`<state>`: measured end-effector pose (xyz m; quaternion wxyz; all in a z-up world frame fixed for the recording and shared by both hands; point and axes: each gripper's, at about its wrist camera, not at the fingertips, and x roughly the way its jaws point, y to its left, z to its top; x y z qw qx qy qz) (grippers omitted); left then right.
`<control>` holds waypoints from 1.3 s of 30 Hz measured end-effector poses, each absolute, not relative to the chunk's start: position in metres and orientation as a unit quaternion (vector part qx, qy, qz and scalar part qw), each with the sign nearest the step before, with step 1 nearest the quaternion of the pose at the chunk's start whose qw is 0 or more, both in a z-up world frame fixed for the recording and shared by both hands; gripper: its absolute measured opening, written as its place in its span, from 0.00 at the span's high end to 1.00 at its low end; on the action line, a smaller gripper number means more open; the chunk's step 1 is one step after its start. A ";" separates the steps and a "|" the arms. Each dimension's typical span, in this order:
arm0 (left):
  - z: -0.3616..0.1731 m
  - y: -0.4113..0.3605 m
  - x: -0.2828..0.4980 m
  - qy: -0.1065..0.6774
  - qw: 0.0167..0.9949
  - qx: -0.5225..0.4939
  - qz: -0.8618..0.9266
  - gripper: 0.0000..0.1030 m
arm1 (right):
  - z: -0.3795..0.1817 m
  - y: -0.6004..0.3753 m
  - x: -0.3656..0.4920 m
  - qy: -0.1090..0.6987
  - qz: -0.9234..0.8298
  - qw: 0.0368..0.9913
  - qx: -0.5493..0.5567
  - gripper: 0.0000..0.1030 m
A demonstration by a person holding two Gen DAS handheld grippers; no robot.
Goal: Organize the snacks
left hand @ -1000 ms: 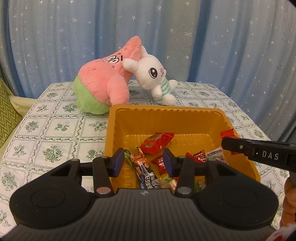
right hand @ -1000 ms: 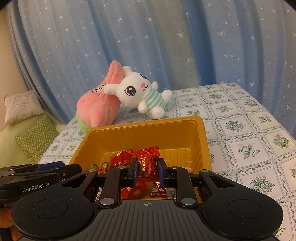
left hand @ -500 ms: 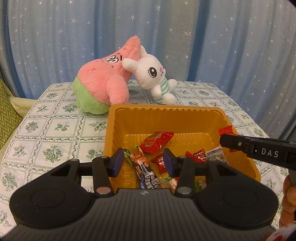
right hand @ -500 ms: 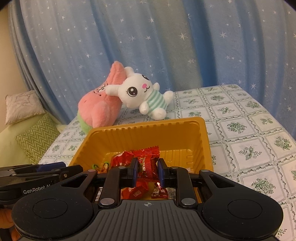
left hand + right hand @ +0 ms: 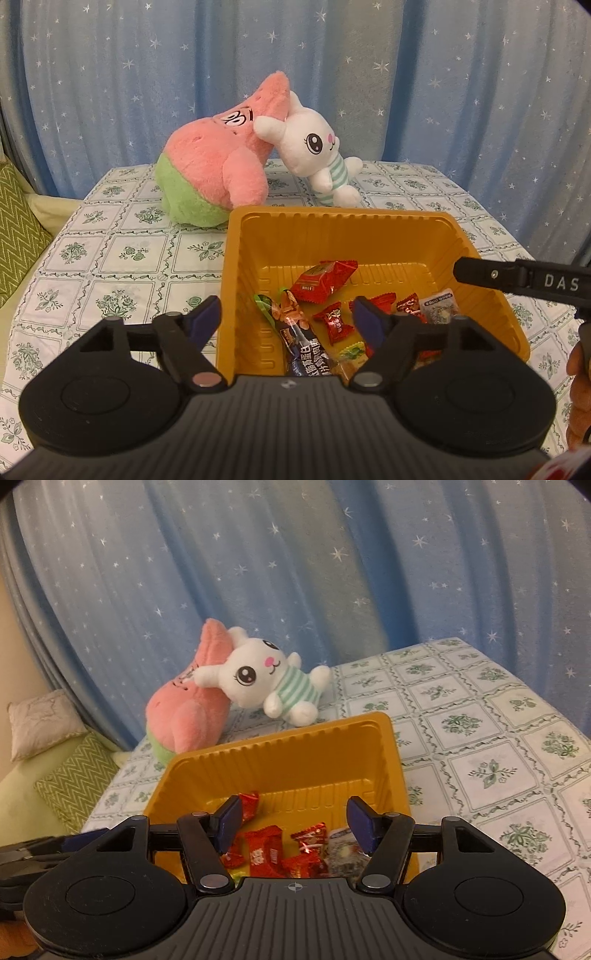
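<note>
Hovering over the ribbed yellow plastic tray (image 5: 332, 236), left gripper (image 5: 286, 319) and right gripper (image 5: 293, 821) have just been opening, nothing clamped; lifting straight clear spares the red-wrapped candies (image 5: 266, 853).

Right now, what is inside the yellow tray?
The yellow tray holds red snack packets, a dark snack bar and a silvery packet. The hand-held gripper bodies hide its near edge.

One ribbed yellow plastic tray (image 5: 332, 229) sits on the table. Two plush toys lie behind it: a pink-and-green starfish plush (image 5: 218, 162) and a white striped bunny plush (image 5: 314, 147).
</note>
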<state>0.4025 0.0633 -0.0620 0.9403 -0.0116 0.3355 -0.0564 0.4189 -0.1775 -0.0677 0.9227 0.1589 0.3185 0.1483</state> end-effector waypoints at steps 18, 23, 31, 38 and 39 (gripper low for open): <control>-0.038 0.056 0.355 0.315 0.947 -0.001 -0.060 0.00 | -0.053 -0.188 0.385 0.322 0.131 0.929 0.123 0.39; -0.033 0.054 0.331 0.314 0.947 -0.004 -0.062 0.00 | -0.047 -0.194 0.362 0.321 0.136 0.929 0.122 0.20; -0.027 0.048 0.279 0.305 0.950 -0.012 -0.057 0.00 | -0.036 -0.204 0.308 0.320 0.126 0.932 0.112 0.17; -0.014 0.039 0.216 0.299 0.952 -0.026 -0.055 0.00 | -0.029 -0.219 0.241 0.317 0.109 0.936 0.109 0.17; -0.012 0.037 0.207 0.299 0.952 -0.029 -0.056 0.00 | -0.029 -0.221 0.230 0.319 0.110 0.934 0.113 0.17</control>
